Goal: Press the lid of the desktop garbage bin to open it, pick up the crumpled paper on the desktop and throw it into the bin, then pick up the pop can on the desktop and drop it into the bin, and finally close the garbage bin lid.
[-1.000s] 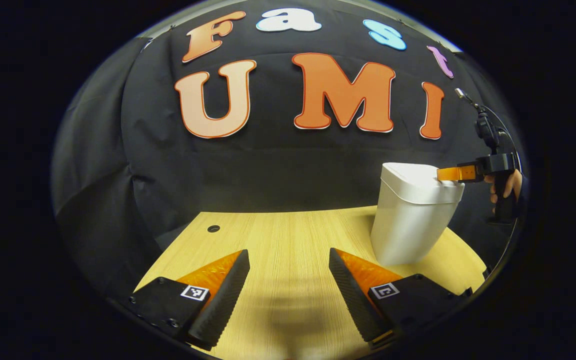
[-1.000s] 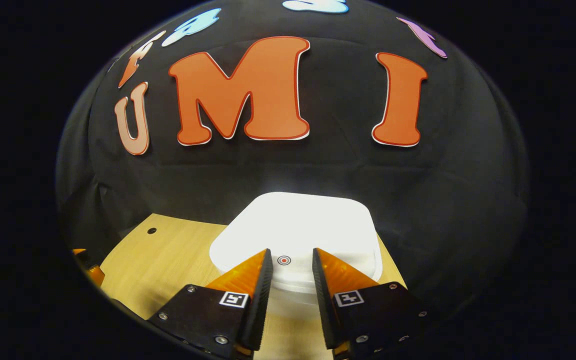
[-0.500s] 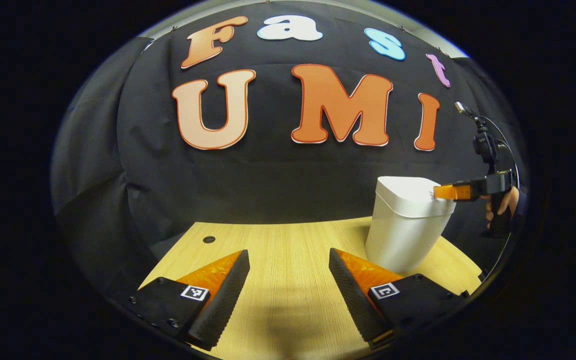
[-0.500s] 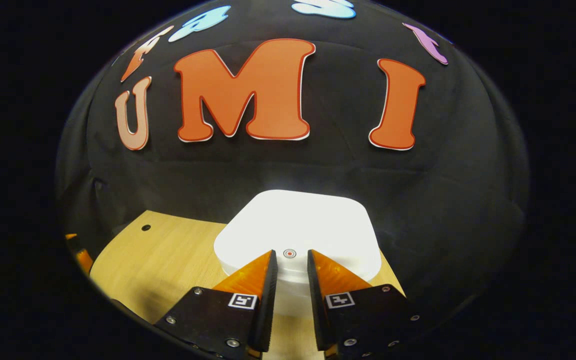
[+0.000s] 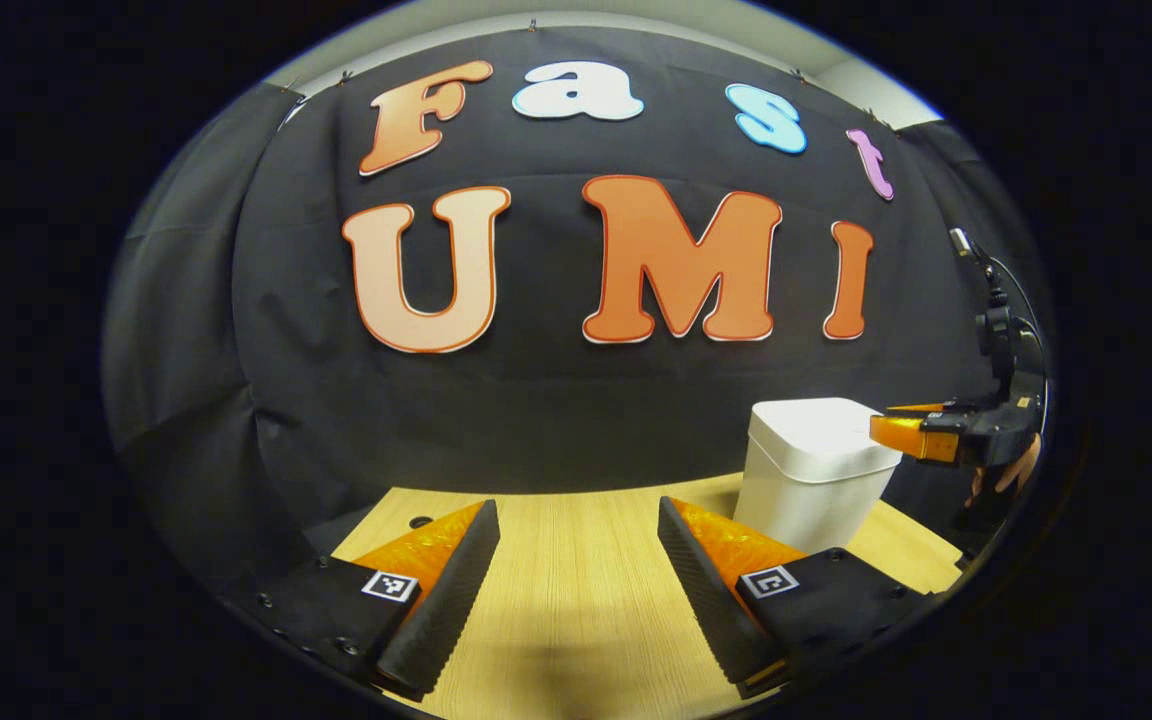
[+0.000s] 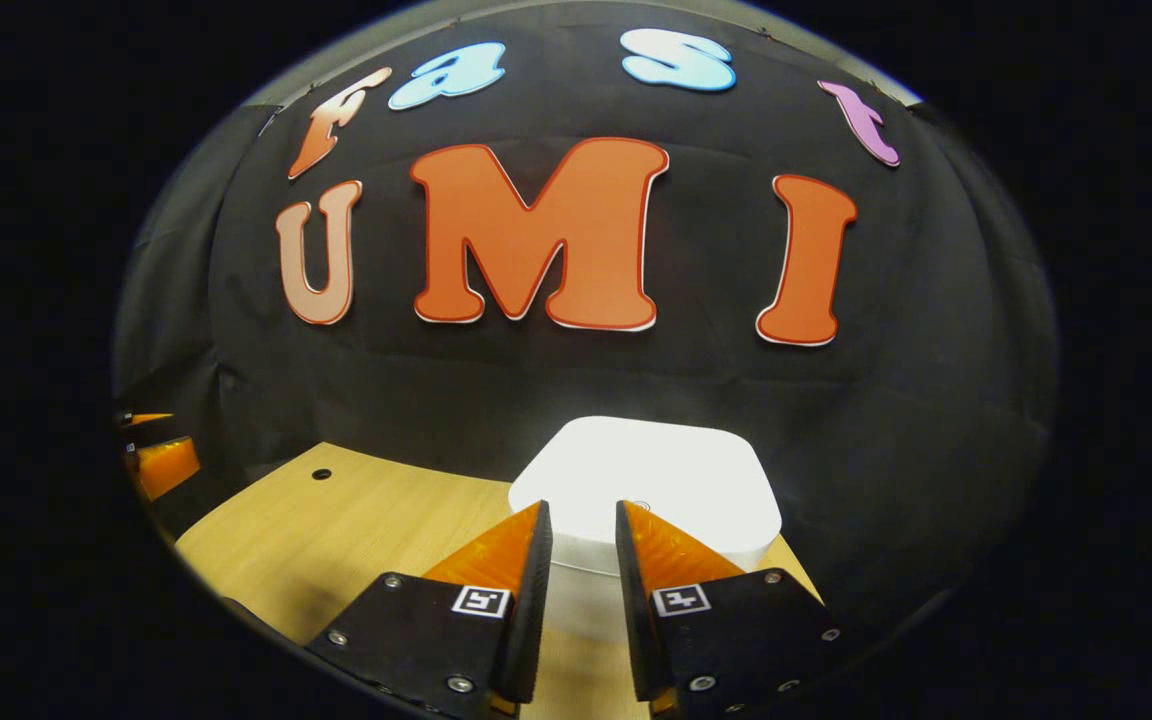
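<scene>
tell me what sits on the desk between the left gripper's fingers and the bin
Nothing: in the left gripper view, bare wooden desktop runs from the left gripper to the white bin, lid down.

At lower centre the left gripper [image 5: 576, 535] hangs spread wide over the pale wooden table [image 5: 576, 610], the lidded white plastic bin [image 5: 811, 470] at right, the right gripper [image 5: 886, 428] just beside its lid.
</scene>
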A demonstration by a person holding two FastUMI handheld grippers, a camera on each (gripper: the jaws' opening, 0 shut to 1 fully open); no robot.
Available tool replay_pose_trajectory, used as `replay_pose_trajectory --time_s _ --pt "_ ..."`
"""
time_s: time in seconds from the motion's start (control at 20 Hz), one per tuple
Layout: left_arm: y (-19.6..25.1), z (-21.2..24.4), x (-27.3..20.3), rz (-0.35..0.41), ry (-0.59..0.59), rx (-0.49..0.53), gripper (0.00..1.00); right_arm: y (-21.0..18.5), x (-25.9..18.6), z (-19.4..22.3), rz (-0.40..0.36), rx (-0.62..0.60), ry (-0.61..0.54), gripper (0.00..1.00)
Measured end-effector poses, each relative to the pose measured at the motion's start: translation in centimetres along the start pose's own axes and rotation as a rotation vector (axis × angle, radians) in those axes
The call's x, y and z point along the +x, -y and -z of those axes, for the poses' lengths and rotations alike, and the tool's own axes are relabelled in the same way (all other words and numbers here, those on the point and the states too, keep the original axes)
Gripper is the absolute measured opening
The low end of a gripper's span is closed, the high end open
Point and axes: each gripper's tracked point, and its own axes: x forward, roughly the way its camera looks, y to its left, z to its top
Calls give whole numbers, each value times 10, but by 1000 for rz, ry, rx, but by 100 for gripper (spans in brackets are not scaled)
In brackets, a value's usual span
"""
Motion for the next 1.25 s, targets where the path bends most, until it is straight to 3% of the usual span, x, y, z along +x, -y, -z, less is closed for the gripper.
replay_pose_trajectory --time_s 0.2,0.35,0.55,0.75,1.25 --pt "0 -16 0 4 53 14 100 -14 -14 -2 -14 -1 61 53" --pt "0 -23 -3 3 87 24 100 -29 -24 1 -40 -13 79 74" --pt "-4 -28 -6 -6 120 22 100 -52 -33 5 -79 -19 94 87" --pt "-7 -28 -8 -5 140 -2 100 -67 -36 6 -112 -51 107 89" --pt "-9 -18 -12 -14 137 13 100 -70 -41 3 -108 -54 126 90"
